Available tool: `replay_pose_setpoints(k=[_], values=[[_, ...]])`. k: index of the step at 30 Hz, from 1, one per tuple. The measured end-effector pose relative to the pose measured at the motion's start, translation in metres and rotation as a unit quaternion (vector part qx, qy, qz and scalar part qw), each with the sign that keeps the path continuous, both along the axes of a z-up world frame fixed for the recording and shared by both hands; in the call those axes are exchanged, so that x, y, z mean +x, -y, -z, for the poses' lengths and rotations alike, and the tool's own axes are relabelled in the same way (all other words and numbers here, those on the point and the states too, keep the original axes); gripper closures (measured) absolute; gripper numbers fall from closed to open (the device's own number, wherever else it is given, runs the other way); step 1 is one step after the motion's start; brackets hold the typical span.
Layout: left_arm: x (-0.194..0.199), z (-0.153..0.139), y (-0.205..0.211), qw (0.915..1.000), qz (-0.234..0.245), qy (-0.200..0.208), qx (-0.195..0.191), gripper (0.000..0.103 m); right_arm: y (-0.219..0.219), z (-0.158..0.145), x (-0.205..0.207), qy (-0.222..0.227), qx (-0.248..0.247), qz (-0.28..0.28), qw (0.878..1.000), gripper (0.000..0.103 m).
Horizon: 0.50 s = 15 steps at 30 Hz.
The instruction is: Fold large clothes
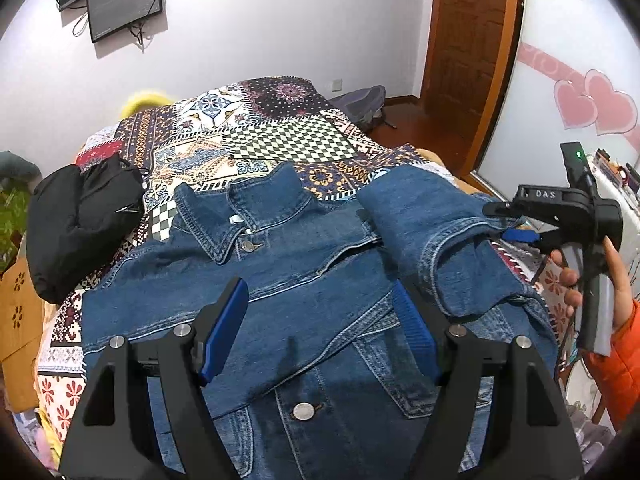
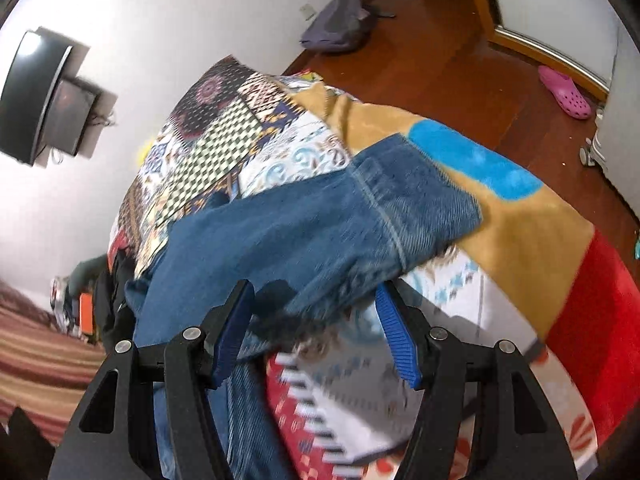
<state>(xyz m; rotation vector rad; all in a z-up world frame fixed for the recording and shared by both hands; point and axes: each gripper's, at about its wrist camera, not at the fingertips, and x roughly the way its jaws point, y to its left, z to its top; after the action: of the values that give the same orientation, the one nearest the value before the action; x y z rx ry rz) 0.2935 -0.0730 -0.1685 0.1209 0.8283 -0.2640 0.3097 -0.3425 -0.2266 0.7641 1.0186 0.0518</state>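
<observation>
A blue denim jacket lies front-up on a patchwork bedspread, collar toward the far end. One sleeve is folded in over its right side. My left gripper hovers open over the jacket's lower front, blue pads apart and nothing pinched. At the jacket's right edge a hand in an orange sleeve holds my right gripper. In the blurred right wrist view that gripper is open, and the edge of the sleeve lies just past its pads without being gripped.
A black bag sits on the bed left of the jacket. A tan, blue and red blanket covers the bed's right edge. On the wooden floor lie a grey bag and a pink clog. Monitors hang on the far wall.
</observation>
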Motion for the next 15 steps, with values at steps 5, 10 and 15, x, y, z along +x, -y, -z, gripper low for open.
replay_pose_setpoints(k=[5, 10, 15], values=[[0.002, 0.004, -0.006, 1.0, -0.008, -0.002, 0.006, 0.03, -0.004, -0.001, 0.005, 0.012, -0.023, 0.002, 1.0, 0.058], [0.001, 0.005, -0.018, 0.9998, -0.018, -0.005, -0.002, 0.03, -0.015, -0.018, 0.006, 0.05, -0.054, -0.018, 0.997, 0.086], [-0.002, 0.002, -0.032, 0.9995, -0.029, 0.002, -0.01, 0.03, -0.036, -0.057, 0.001, 0.104, -0.092, -0.045, 0.989, 0.091]])
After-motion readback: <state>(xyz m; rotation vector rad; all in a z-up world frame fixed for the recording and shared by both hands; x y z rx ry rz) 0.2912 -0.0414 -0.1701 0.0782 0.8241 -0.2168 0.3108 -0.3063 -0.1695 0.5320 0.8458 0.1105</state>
